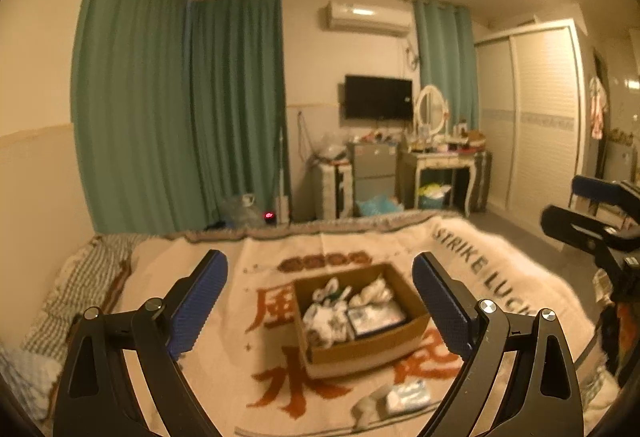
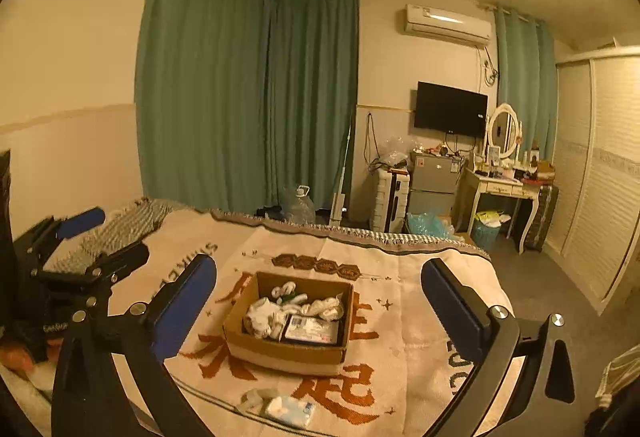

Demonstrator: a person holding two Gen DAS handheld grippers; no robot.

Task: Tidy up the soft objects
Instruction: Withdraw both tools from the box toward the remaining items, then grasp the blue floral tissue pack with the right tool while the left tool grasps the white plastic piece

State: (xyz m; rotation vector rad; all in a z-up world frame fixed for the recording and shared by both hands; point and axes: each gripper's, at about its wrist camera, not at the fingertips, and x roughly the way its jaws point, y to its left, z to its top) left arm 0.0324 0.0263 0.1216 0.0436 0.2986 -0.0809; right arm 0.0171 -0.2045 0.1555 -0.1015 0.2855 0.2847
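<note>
Left claw [image 1: 320, 301] gaping, empty; right claw [image 2: 320, 311] likewise, both hovering above the bed [image 2: 408, 269]. Cardboard box [image 2: 288, 351] mid-blanket holds soft items; a loose tissue pack [image 2: 290, 410] lies just in front. I'd drop low, pinch its middle, lift clear.

One cardboard box [image 2: 286, 351]; one tissue packet inside [image 2: 310, 331]; one loose tissue packet [image 2: 290, 410] on the blanket [image 2: 408, 349]; two grippers: left [image 1: 320, 297], right [image 2: 320, 301]; soft white items in the box, count unclear.
</note>
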